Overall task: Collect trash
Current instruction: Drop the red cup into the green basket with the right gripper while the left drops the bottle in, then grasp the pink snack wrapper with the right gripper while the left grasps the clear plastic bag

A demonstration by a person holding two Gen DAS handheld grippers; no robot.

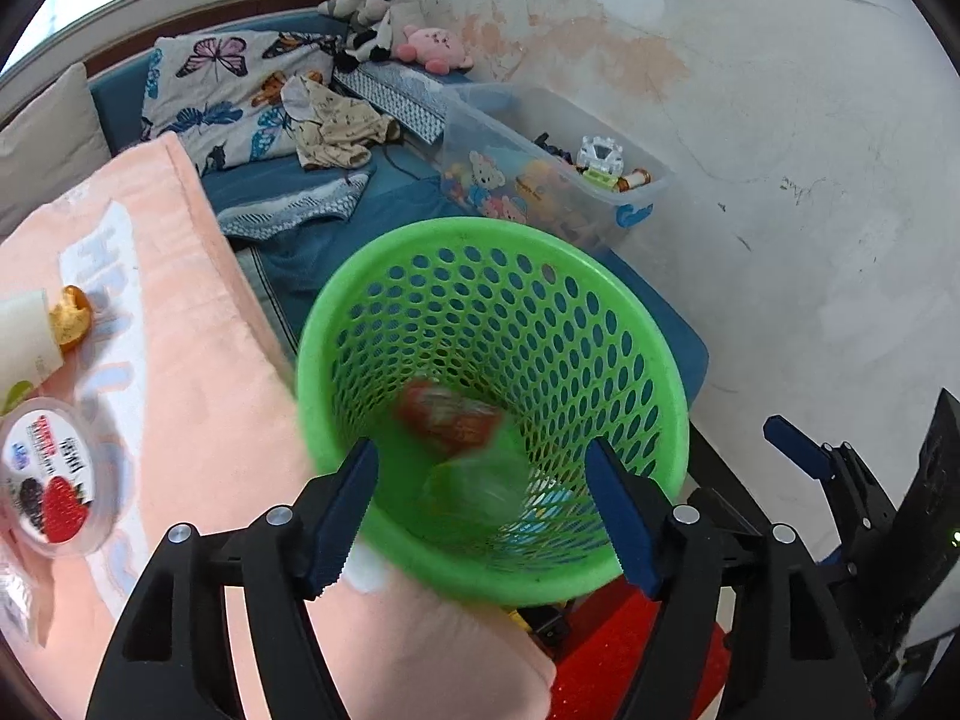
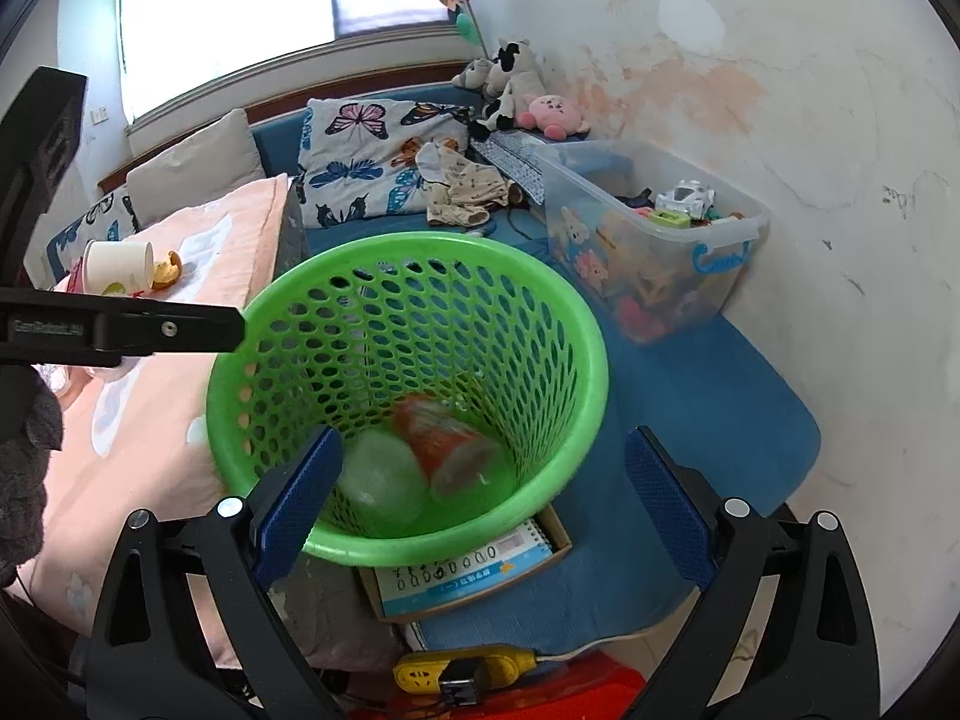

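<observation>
Two grippers agape — left gripper (image 1: 480, 516), right gripper (image 2: 483, 501) — over green basket (image 1: 672, 360).

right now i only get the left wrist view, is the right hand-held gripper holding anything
observer: no, the right hand-held gripper is open and empty, above the near side of the green basket.
operator: whats under the basket, its hidden for me
observer: a printed workbook in a shallow cardboard box shows under its near edge; I cannot tell whether the basket rests on it.
operator: the white thing cut off at my left edge
observer: a paper cup lying on its side on the pink blanket, beside the gold wrapper.
</observation>
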